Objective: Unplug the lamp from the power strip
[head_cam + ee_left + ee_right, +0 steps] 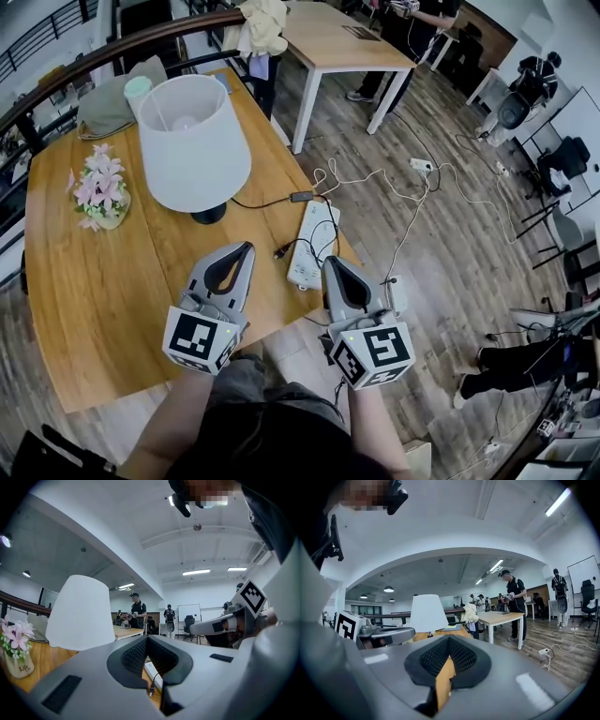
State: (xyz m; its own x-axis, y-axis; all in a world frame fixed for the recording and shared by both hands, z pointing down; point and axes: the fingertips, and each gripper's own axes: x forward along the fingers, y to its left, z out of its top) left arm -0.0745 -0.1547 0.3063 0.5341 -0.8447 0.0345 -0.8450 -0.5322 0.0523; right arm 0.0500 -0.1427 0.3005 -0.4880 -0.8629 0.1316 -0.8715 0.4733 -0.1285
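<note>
While strip point(312, 246) hugs tbl point(112, 309) edge, plug point(281, 251) loose

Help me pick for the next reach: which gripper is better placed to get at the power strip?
Right, probably: in the head view the right gripper sits beside the power strip; the left gripper is further off.

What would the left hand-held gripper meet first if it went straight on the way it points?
Likely nothing near: the left hand-held gripper points level, above the table, and its line passes right of the lampshade; the power strip lies lower. Beyond looks open, though depth is uncertain.
</note>
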